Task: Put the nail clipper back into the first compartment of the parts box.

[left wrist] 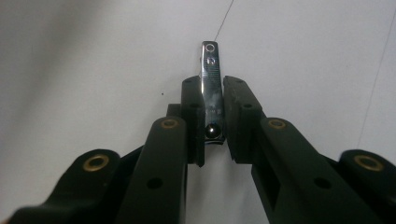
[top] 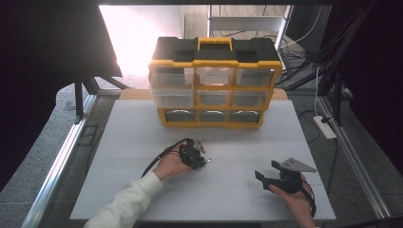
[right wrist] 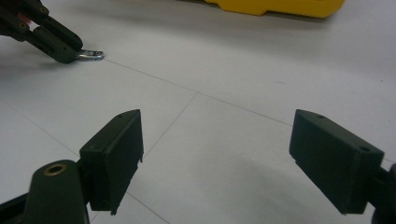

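overhead first: left gripper (top: 205, 160) sits just left of centre frame on the white table (top: 142, 137), held by a hand in a white sleeve (top: 128, 202) that comes in from the bottom edge. a small bit of metal pokes out at its tip, too small here to make out more. right gripper (top: 262, 178) lower right, well apart from the left one, jaws spread with nothing between them. yellow and black drawer organizer (top: 214, 83) stands at the far side of the table, upper centre, clear drawers in three rows.

left gripper view: left gripper (left wrist: 214, 116) has its jaws clenched on a shiny metal nail clipper (left wrist: 211, 84), centre frame. pads press both long sides of the clipper; its far end with the small hole sticks out past the jaw tips toward the top of the frame. white table behind.

right gripper view: right gripper (right wrist: 217, 156) released, jaws wide at lower left and lower right, bare table between. upper left corner: the left gripper (right wrist: 70, 52) with the nail clipper's end (right wrist: 92, 54) showing at its tip, low at the surface. yellow base of the organizer (right wrist: 280, 7) along the top edge.
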{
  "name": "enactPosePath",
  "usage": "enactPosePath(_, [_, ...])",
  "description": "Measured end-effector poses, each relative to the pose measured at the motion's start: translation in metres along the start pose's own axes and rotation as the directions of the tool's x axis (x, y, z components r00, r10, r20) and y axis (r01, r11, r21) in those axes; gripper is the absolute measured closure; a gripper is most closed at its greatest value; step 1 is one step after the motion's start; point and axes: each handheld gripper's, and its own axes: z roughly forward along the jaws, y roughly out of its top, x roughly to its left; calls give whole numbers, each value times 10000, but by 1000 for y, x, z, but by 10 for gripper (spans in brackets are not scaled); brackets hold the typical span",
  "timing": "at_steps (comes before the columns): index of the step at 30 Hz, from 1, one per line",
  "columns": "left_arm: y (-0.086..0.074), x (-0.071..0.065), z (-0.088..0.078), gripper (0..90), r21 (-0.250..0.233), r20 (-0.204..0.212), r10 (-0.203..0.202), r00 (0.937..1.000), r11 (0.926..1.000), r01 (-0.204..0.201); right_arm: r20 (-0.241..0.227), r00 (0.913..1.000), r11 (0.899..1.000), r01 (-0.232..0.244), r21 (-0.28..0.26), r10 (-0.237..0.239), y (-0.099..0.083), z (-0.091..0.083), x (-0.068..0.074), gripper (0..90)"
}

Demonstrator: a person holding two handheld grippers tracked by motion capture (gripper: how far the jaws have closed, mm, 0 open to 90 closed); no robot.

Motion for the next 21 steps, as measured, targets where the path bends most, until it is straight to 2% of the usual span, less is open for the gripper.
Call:
enactPosePath(5, [-1,1,-2,792,-106,-30,115,9999,9999,-115,6,10000,10000,-33,3,33,0,0,0,178])
enactPosePath(10, [-5,3,-11,792,-550,-2,37,10000,9985,-37,-32,10000,10000,-63,-7,63,0,-1,-1,178])
enactPosePath(17, [-10,-1,-25,792,-981,-17,203,9998,9950,-204,-10,10000,10000,-55,-28,55,0,-1,0,178])
enactPosePath(21, [-15,-2,-31,793,-1227,-35,155,9999,9923,-158,31,10000,10000,-53,3,53,0,0,0,178])
